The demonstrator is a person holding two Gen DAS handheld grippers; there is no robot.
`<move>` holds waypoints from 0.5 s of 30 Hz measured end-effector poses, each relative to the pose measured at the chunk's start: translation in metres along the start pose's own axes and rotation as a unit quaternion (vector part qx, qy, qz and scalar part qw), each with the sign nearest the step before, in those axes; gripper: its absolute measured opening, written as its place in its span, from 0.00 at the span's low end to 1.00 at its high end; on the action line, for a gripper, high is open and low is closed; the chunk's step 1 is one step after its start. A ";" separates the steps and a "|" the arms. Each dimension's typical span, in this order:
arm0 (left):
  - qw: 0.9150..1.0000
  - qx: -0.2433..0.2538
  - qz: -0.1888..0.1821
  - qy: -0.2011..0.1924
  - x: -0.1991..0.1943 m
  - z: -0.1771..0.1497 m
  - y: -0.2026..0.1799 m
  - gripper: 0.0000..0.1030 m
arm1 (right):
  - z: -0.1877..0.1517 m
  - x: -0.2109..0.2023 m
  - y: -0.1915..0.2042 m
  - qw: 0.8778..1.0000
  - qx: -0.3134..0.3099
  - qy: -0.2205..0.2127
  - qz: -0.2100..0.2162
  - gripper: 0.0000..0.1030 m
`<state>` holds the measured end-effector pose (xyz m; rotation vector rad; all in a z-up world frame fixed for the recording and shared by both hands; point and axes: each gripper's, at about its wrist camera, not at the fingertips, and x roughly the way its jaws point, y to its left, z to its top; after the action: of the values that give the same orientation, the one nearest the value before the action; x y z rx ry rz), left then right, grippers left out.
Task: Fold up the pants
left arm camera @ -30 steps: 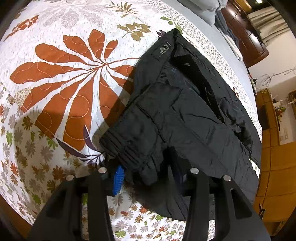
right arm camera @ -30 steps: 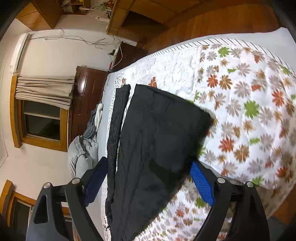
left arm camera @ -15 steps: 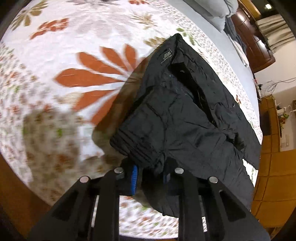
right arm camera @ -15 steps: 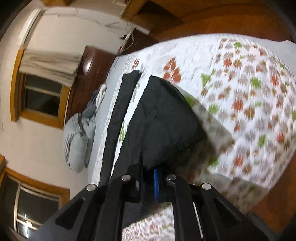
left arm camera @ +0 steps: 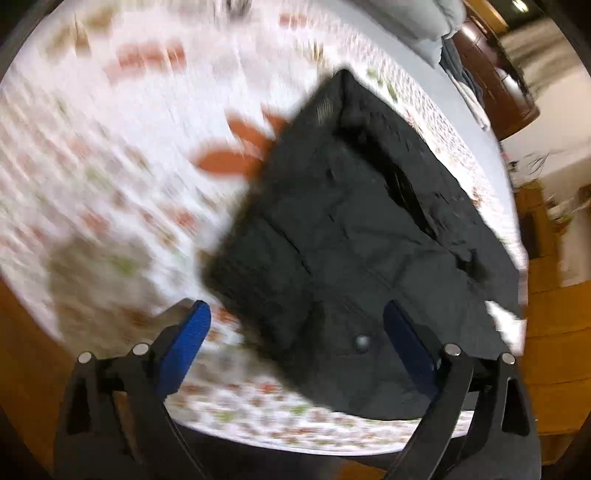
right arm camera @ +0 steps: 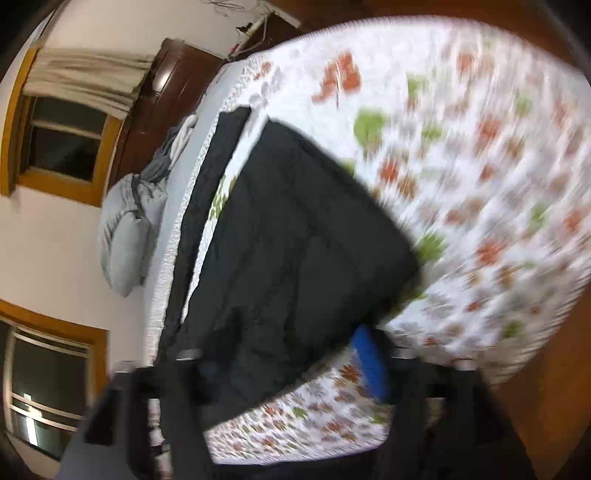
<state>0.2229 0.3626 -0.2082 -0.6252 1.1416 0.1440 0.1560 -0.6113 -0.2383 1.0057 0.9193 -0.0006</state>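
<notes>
On the floral bedspread [left arm camera: 110, 155], the black pants [left arm camera: 354, 236] lay folded, near its edge. The left gripper [left arm camera: 295, 332] was released, jaws spread wide above the pants' near edge. The right gripper [right arm camera: 291, 365] was likewise released, its blue pads [right arm camera: 369, 362] apart over the pants [right arm camera: 295, 243].

Black pants [right arm camera: 295, 236] on floral bedspread [right arm camera: 480, 184]; right gripper [right arm camera: 291, 365] agape

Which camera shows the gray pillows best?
The right wrist view. There the gray pillows show nearly whole, piled at the far side of the bed beyond the black pants. The left wrist view catches only a small gray corner of them at its top edge.
</notes>
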 end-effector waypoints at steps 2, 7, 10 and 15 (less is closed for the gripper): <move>1.000 0.025 0.000 -0.012 -0.016 0.011 -0.005 0.92 | 0.006 -0.021 0.008 0.999 -0.022 -0.015 -0.042 0.73; 0.996 0.067 -0.021 -0.051 -0.028 0.080 -0.035 0.94 | 0.035 -0.052 0.051 0.993 -0.069 -0.052 -0.083 0.75; 0.995 0.084 -0.048 -0.032 -0.002 0.136 -0.056 0.94 | 0.054 -0.031 0.085 0.994 -0.081 -0.038 -0.056 0.81; 0.993 0.112 -0.040 0.014 0.068 0.207 -0.082 0.94 | 0.081 0.041 0.137 0.996 -0.086 -0.002 -0.037 0.81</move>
<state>0.4524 0.3921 -0.1807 -0.4746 1.1400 -0.0613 0.2896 -0.5761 -0.1496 0.8121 0.9353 0.0141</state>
